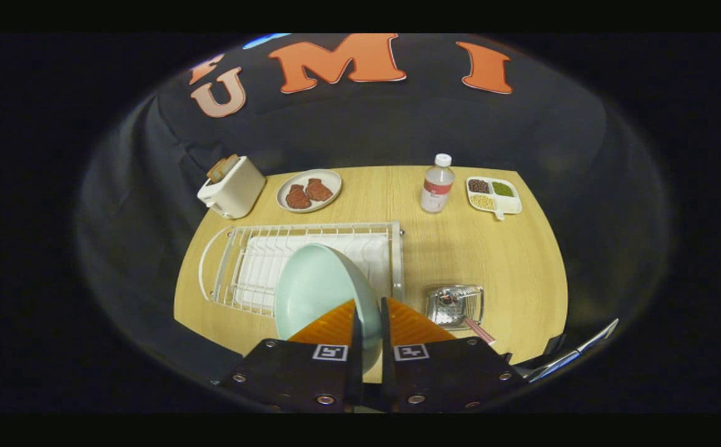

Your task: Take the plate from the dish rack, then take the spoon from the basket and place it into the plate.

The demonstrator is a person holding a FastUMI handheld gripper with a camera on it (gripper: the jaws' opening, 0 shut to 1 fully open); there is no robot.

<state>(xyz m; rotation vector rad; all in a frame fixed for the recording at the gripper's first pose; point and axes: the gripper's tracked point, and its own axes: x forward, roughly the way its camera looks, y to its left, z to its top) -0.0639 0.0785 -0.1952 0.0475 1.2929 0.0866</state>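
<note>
A pale green plate [313, 288] stands on edge between my two orange fingers [335, 323], held above the white wire dish rack [248, 248]. My gripper [369, 316] is shut on the plate's rim, one finger on each face. To the right of the rack sits a small metal basket [453, 304]. A spoon with a red checked handle [478, 331] lies in the basket, its handle sticking out toward me.
On the wooden table [459, 248], beyond the rack, stand a white toaster [233, 186] with bread, a plate of meat [309, 190], a bottle [438, 184] and a divided tray of beans [494, 195]. A metal bar [574, 354] juts in near the table's right front edge.
</note>
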